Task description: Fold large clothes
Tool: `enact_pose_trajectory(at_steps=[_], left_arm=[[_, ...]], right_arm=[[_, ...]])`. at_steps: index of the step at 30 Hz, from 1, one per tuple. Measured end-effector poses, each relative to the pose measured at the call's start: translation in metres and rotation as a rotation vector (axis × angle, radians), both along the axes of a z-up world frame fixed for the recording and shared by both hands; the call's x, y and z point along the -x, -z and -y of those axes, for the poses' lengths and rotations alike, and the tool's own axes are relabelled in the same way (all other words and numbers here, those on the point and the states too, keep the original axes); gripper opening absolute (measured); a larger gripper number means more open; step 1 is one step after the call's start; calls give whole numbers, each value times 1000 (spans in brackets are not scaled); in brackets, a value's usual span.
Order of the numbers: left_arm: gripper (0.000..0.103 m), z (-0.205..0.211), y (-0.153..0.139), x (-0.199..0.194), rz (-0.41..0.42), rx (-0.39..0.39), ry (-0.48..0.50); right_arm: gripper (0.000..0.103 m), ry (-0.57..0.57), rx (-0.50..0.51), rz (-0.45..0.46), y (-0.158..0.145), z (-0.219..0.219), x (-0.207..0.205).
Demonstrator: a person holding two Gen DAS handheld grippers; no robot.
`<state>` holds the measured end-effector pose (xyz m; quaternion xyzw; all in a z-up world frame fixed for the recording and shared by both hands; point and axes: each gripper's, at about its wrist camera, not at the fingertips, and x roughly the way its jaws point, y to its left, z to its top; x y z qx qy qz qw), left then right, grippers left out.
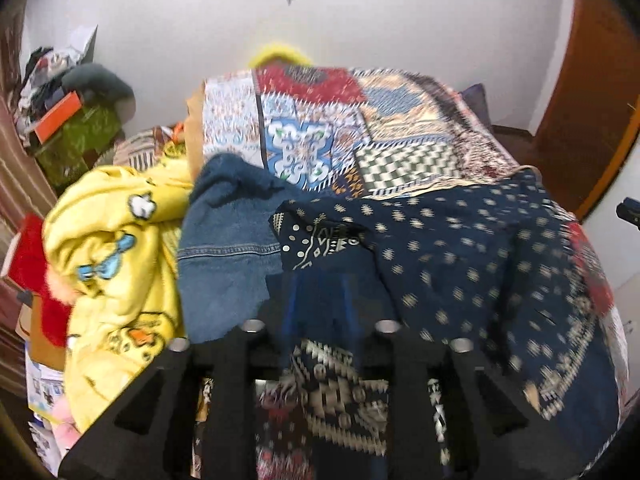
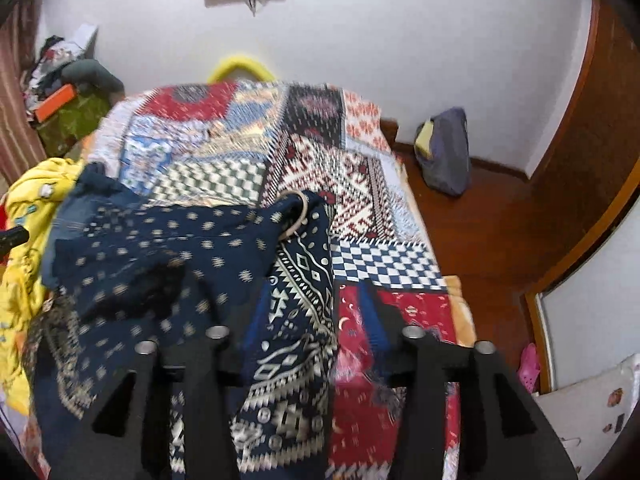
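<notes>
the navy patterned garment lies rumpled across the near half of the bed, over the patchwork bedspread, with its wooden ring and banded border falling toward the bed's near edge. at the bed's left edge a denim piece touches the garment, and a yellow printed blanket is heaped just beyond it. the left claw hangs above the garment near its left part with its jaws partly spread; blurred cloth shows through the gap, but the pads do not appear to press on anything. the right claw hangs over the banded border with its jaws spread wider, nothing pinched between them. by the look of it the garment is not yet laid flat, so the step in hand is probably a fresh grasp to spread it out. to do that well, each claw should take one layer only at a corner or hem, well apart from the other, not a bunched handful from the middle. the left claw should keep off the denim so that it is not dragged along. the ring is a poor place to pinch, since it may slip. both sides should be lifted evenly and the cloth drawn toward the bed's clear far half before it is smoothed.
</notes>
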<state>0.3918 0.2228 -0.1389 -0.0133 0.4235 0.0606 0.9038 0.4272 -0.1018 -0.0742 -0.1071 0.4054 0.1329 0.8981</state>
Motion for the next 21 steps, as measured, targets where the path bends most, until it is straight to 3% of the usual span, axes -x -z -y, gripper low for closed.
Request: enact_pose_trajectory(at_steps=[2, 3, 8, 13, 16, 21], left_arm=[[58, 3, -12, 16, 15, 1, 4], [60, 6, -20, 28, 24, 9, 7], [63, 16, -39, 74, 34, 39, 44], [67, 26, -35, 122, 37, 34, 83], [68, 28, -18, 144, 1, 40, 93], [68, 24, 28, 170, -85, 94, 75]], right_arm=[[58, -16, 8, 30, -11, 0, 17], [59, -29, 12, 45, -17, 1, 27], [68, -79, 43, 79, -29, 6, 73], [70, -134, 38, 33, -12, 15, 110], [70, -109, 58, -22, 11, 21, 121], [70, -73, -2, -159, 56, 41, 137]])
